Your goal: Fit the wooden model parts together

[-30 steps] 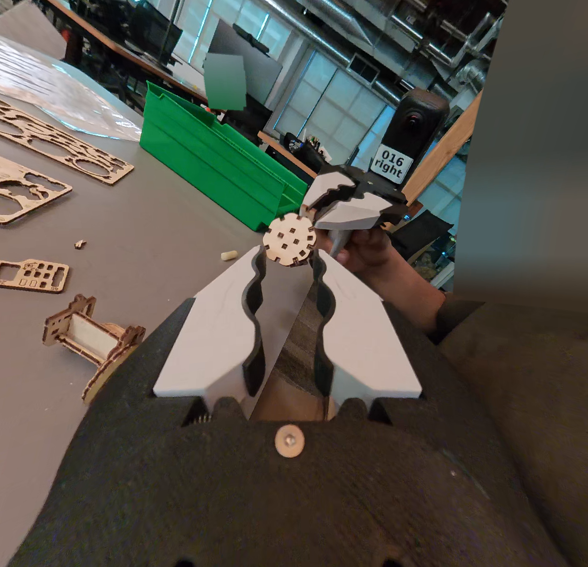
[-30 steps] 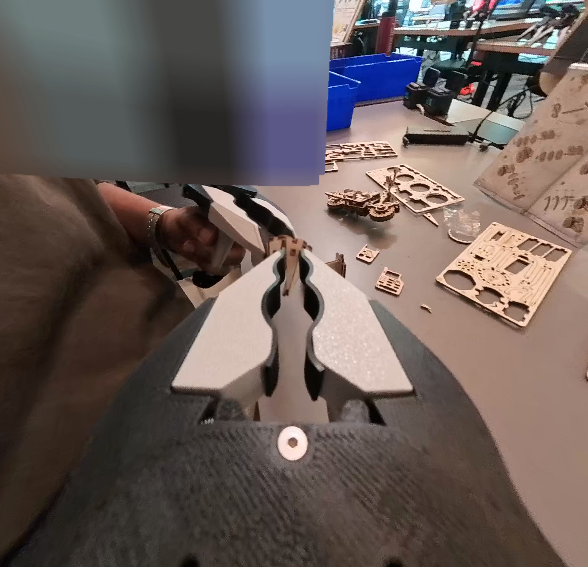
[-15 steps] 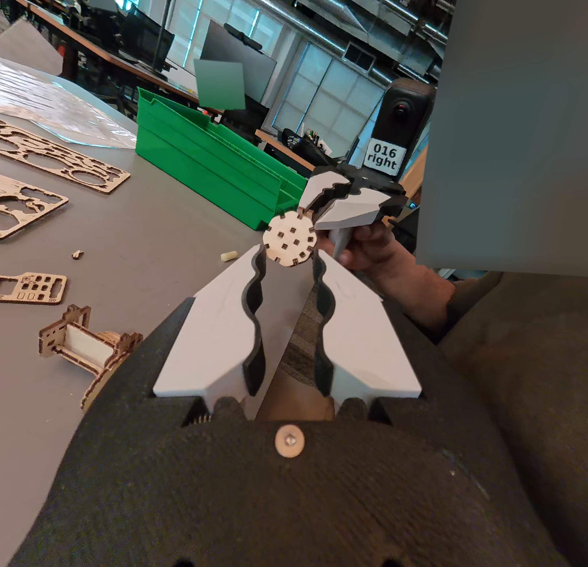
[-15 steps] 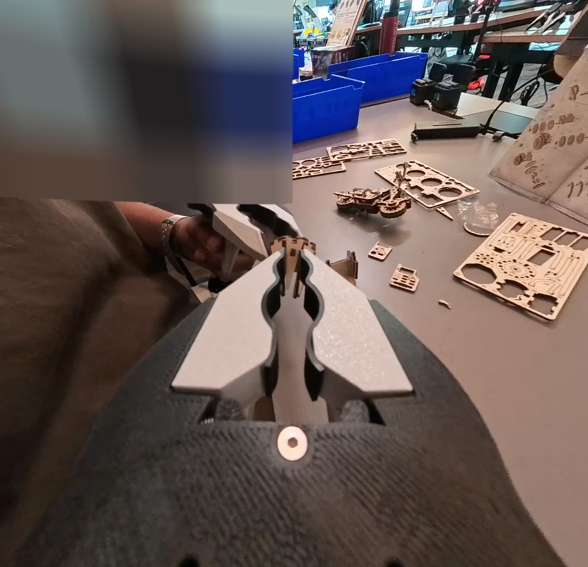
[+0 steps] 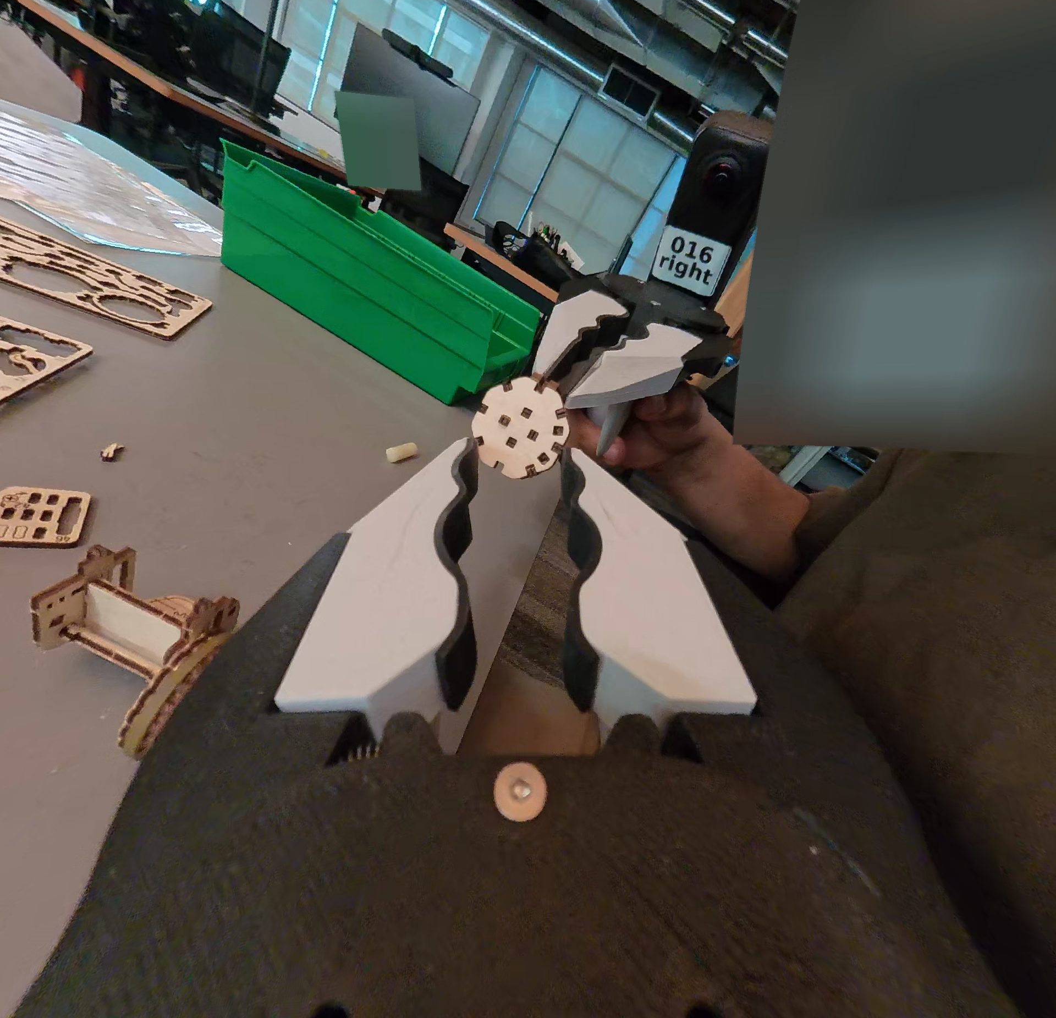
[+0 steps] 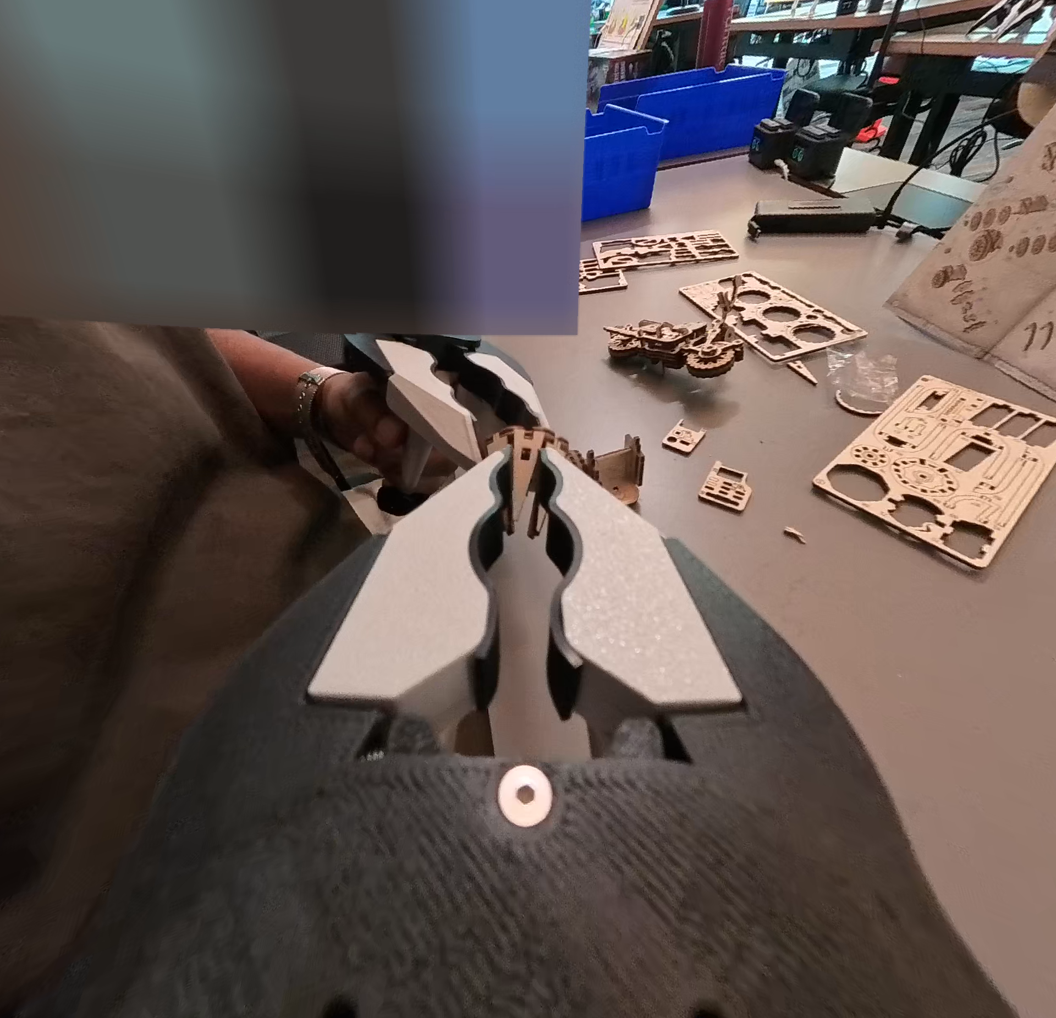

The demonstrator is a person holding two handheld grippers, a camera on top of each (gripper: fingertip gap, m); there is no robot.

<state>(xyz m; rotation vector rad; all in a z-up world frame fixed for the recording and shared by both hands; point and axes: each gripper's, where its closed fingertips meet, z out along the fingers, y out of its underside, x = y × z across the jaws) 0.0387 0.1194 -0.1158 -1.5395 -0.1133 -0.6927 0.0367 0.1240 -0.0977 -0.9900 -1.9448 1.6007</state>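
Note:
A round wooden disc with square holes is held up above the table edge, between the fingertips of my left gripper, which is shut on it. My right gripper meets the disc's upper right rim. In the right wrist view my right gripper is shut on a thin pronged wooden part, pressed against the notched disc edge. The left gripper shows just behind it, held by a hand.
On the grey table are a green bin, a small wooden sub-assembly, punched sheets and a small panel. The right wrist view shows blue bins, a wooden motorcycle model and another punched sheet. Left and right tips are no more than a few centimetres apart. From the left gripper's tips to the small panel is close to 15 cm. It is also in sight in the right wrist view.
Both grippers stay together at the disc. The right gripper has shifted slightly up along the disc's rim, and both have moved a little towards the table.

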